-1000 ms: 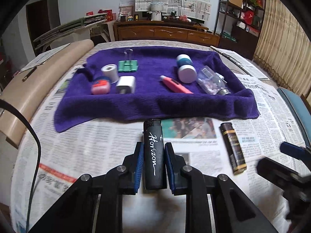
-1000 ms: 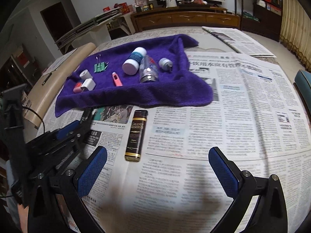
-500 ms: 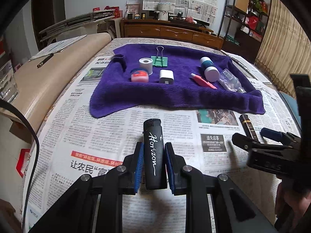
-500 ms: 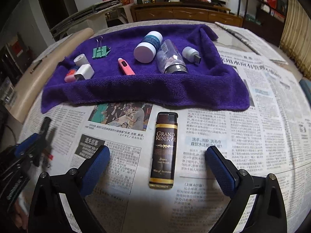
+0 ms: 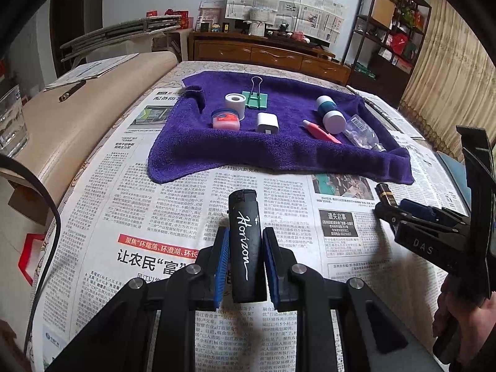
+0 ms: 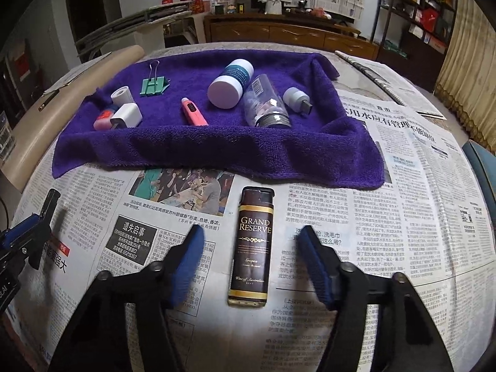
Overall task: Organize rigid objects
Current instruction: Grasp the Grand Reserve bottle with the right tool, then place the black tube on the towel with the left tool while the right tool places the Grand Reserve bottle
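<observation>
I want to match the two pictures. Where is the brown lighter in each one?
Left wrist view: brown lighter far right, just below the purple towel, partly hidden behind the right tool.
Right wrist view: brown lighter low centre, between the open tool's pads.
Shared landmark: the purple towel.

Each wrist camera sits behind its fingers, looking steeply down and forward, close above the newspaper-covered bench [image 5: 148, 204]. Both views share the purple towel [image 5: 279, 152] [image 6: 217, 152] and the room's far wall.
</observation>
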### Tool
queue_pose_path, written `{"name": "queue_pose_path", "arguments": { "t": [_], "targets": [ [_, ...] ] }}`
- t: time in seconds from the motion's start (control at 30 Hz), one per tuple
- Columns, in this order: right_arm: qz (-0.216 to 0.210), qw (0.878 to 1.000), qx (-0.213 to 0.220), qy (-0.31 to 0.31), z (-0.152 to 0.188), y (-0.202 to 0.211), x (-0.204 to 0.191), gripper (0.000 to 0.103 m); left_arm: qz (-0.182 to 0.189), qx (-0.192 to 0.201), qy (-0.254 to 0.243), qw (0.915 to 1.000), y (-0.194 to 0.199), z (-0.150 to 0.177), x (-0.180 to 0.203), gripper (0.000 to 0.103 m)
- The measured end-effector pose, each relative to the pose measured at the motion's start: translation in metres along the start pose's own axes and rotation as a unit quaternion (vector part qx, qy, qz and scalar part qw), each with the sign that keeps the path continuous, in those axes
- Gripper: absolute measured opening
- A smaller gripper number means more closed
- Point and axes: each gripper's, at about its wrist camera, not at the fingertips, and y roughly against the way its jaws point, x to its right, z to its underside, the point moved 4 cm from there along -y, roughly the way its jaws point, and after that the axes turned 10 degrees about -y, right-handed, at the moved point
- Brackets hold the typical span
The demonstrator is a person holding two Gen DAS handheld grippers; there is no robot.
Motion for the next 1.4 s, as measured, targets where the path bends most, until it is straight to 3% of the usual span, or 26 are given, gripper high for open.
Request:
{"name": "queue_pose_path", "arguments": {
  "t": [0.07, 0.77, 1.1, 1.4],
  "targets": [
    [-0.006, 1.000, 0.004, 0.008, 0.000, 0.002, -0.002, 0.023, 0.004, 0.000, 0.001, 1.0000, 0.000, 0.000, 0.000, 0.021],
    [-0.055, 0.998, -0.005, 0.016, 0.001, 0.021, 0.002, 0.023, 0.009, 0.017, 0.002, 0.9998, 0.016, -0.024, -0.012, 0.021],
    [-0.092, 0.996, -0.004, 0.014, -0.019, 0.035, 0.001, 0.023, 0.027, 0.023, -0.015, 0.9993, 0.006, -0.068, 0.008, 0.021],
    [-0.110, 0.994, -0.007, 0.017, -0.062, 0.026, 0.001, 0.023, 0.041, 0.015, -0.026, 0.9987, -0.028, -0.114, 0.024, 0.021]
  ]
}}
